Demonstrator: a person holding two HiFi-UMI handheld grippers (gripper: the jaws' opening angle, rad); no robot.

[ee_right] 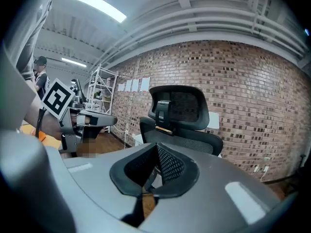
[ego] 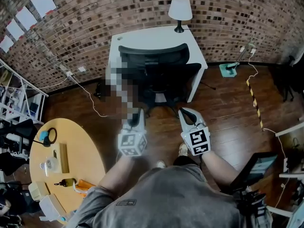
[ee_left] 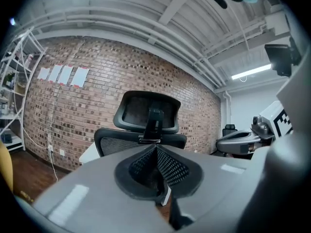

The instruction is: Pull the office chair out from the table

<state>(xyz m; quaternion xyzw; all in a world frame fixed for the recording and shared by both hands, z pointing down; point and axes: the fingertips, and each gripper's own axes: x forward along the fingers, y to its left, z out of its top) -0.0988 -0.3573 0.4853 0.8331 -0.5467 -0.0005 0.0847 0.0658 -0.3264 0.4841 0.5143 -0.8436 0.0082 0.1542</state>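
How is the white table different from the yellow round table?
The white table is rectangular; the yellow table is round. The white table stands against the brick wall; the yellow table stands beside the person. The white table carries a lamp; the yellow table holds several small things. Both stand on the wooden floor.

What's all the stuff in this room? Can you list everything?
office chair: 1, black, pushed in at the white table
white table: 1, white, against the brick wall
lamp: 1, white shade, on the white table's back edge
round table: 1, yellow wood, lower left
paper sheets: several, white, on the brick wall
cable: 1, white, on the floor left of the office chair
left gripper: 1, grey, shut, empty, facing the office chair
right gripper: 1, grey, shut, empty, facing the office chair
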